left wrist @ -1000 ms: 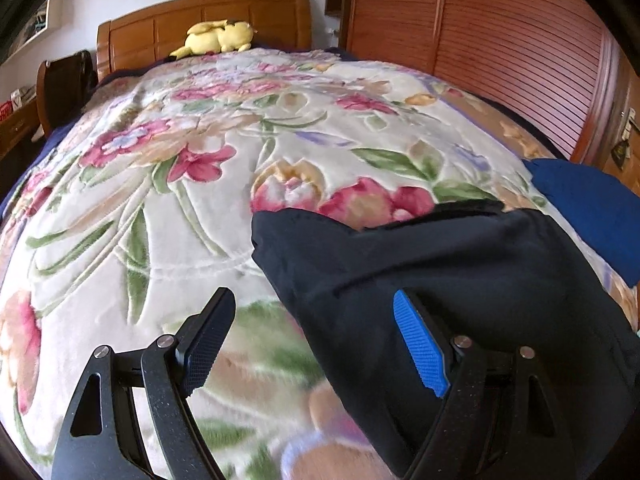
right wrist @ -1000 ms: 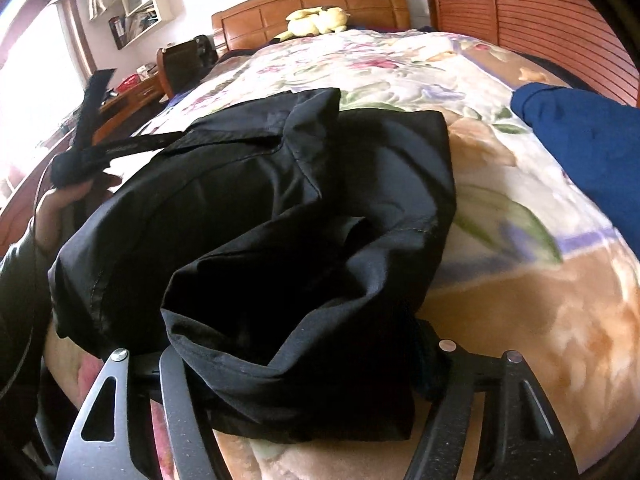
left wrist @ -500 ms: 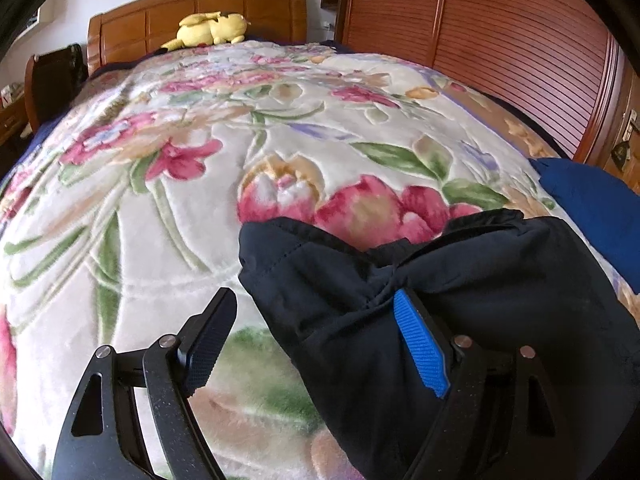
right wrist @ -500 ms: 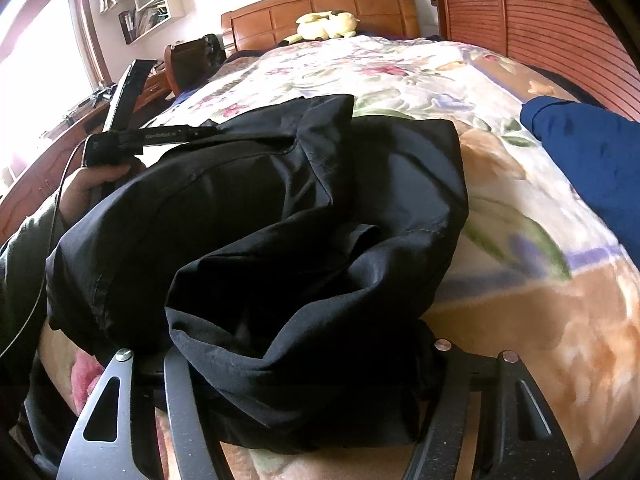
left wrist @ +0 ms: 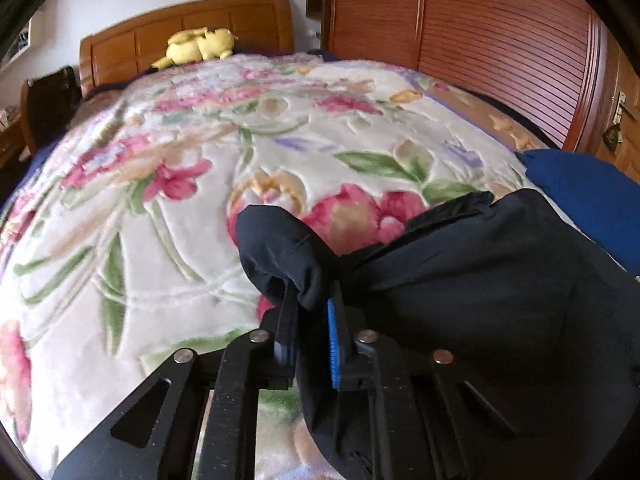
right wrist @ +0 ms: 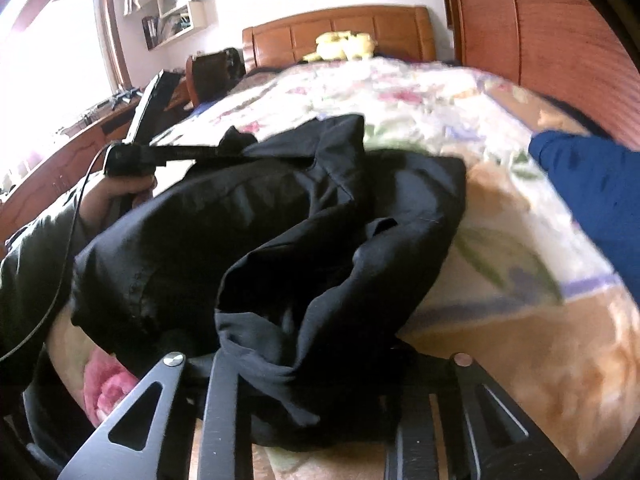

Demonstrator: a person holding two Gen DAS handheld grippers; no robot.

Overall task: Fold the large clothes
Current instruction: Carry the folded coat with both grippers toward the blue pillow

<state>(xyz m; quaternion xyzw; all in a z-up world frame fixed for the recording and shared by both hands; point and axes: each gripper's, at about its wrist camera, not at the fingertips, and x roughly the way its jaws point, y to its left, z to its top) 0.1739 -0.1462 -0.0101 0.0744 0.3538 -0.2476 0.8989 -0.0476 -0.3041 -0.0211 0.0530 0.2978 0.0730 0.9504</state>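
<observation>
Toy beyond blue garment

We count one black garment, one blue garment, one yellow plush toy, one floral blanket.

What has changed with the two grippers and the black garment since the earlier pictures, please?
The left gripper has just closed its jaws on a corner of the black garment, bunching it upward. The right gripper's jaws have also been closing, with garment folds draped between them. The floral blanket, blue cloth and yellow plush toy stayed put.
</observation>
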